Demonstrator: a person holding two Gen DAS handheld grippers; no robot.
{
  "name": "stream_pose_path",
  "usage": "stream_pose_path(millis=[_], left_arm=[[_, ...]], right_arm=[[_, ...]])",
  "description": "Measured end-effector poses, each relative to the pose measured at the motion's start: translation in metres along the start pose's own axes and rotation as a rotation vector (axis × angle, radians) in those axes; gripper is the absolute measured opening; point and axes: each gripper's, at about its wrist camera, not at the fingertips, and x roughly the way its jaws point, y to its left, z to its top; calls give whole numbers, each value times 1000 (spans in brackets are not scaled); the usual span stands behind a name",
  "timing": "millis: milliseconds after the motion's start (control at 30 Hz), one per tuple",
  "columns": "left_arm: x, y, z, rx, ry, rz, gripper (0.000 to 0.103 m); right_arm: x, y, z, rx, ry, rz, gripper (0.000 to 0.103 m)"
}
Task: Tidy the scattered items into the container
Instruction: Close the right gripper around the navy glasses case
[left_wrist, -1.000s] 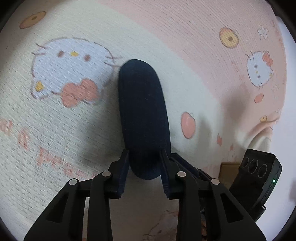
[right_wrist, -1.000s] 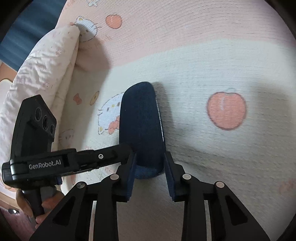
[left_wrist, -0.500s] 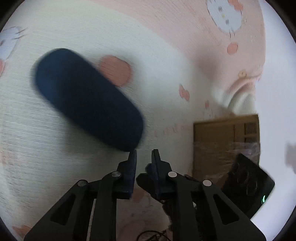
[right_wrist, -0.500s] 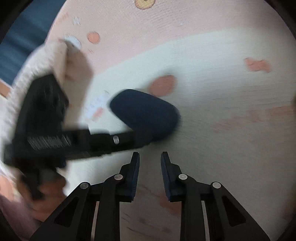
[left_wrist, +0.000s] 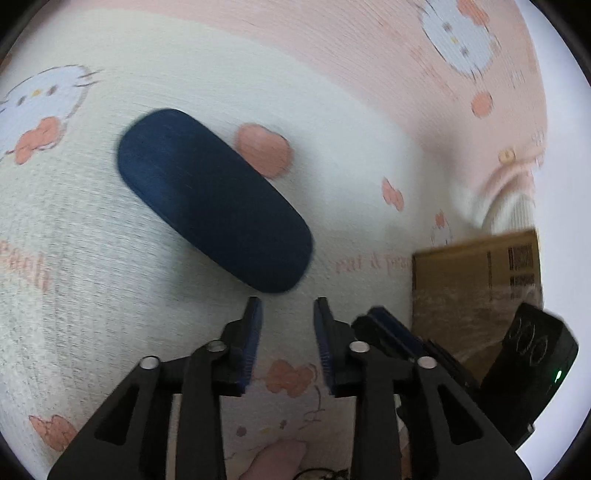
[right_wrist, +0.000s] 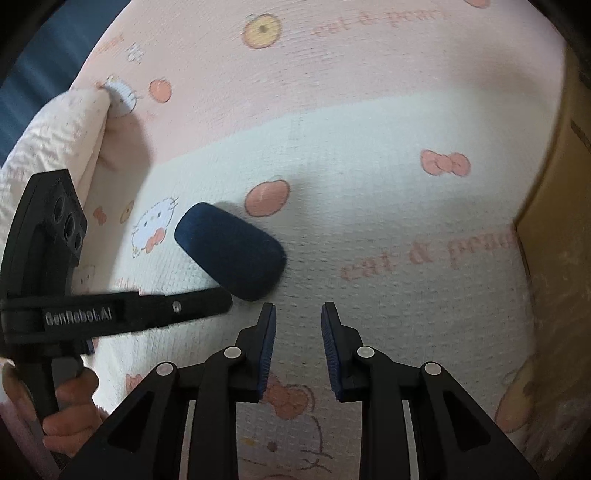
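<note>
A dark navy oblong case (left_wrist: 214, 199) lies slantwise on the cat-print bedsheet (left_wrist: 110, 332), free of both grippers. My left gripper (left_wrist: 288, 306) hovers just short of the case's near end. Its jaws are opening and nothing is between them. In the right wrist view the same case (right_wrist: 232, 251) sits up and left of my right gripper (right_wrist: 299, 314), which is open with only sheet in its gap. The left gripper's fingers (right_wrist: 207, 301) reach in from the left and end at the case's near end. A brown cardboard box (left_wrist: 476, 280) stands to the right.
A folded white quilt (right_wrist: 55, 140) is bunched at the sheet's left edge. The cardboard box wall (right_wrist: 554, 206) rises along the right side. A hand (right_wrist: 70, 406) holds the left gripper's handle. The right gripper's body (left_wrist: 528, 373) sits in front of the box.
A second ago both grippers had the case's near end between their fingers. Both have let go and drawn back toward the box; the case now lies slanted. The left jaws shut, then spread again.
</note>
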Motion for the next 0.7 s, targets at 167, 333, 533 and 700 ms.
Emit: stream_pose_path(millis=[167,333,533,700], left_arm=[[-12,36,19,-109,-46,-12,54],[-20,73,40,-244,-68,-115,63],[-21,94,57,-289,-96,-87,66],[-14,88,75,-166,-100,-62,64]], right_arm=[[7,13,6,-81,34,-53,46],[21,22,16,-141,52,-25,61],[45,29,25,-206,99,-24,68],[65,38,21,-329,120,-18,68]])
